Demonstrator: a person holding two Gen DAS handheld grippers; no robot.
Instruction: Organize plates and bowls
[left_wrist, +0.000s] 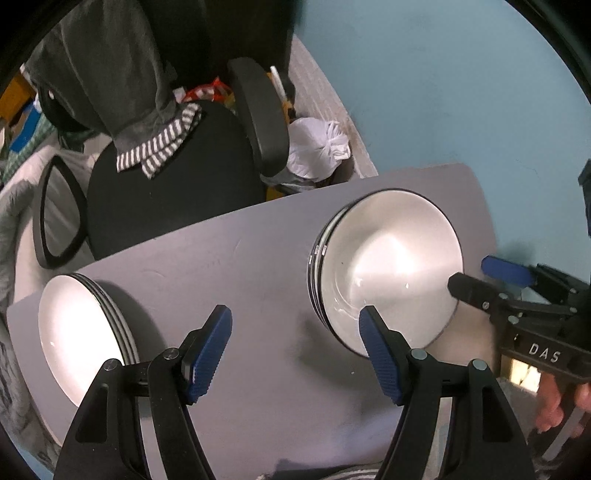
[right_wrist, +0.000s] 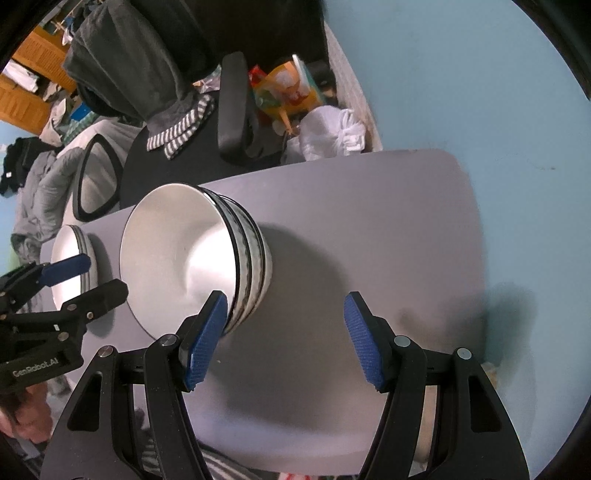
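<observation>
1. Bowls, nested in a stack with a white inside and dark rims, sit toward the right of the grey table in your left wrist view. A stack of white plates rests near the table's left edge, well apart from the bowls.
2. Your left gripper hovers over bare tabletop between the two stacks, its blue-padded fingers spread wide and holding nothing.
3. Your right gripper comes in from the right, one black finger lying across the bowls' rim and one blue pad just beyond it.
4. Behind the table you see a black office chair draped with grey clothing, a tied white bag on the floor, and a pale blue wall.
5. In your right wrist view, the bowls stand left of centre on the table, with the plates further left.
6. Your right gripper is spread wide and empty; its left pad is just beside the bowl stack's side, though you cannot tell whether it touches.
7. Your left gripper shows at the left edge, fingers apart, in front of the plates.
8. An orange cupboard and rumpled bedding fill the room's far left.
</observation>
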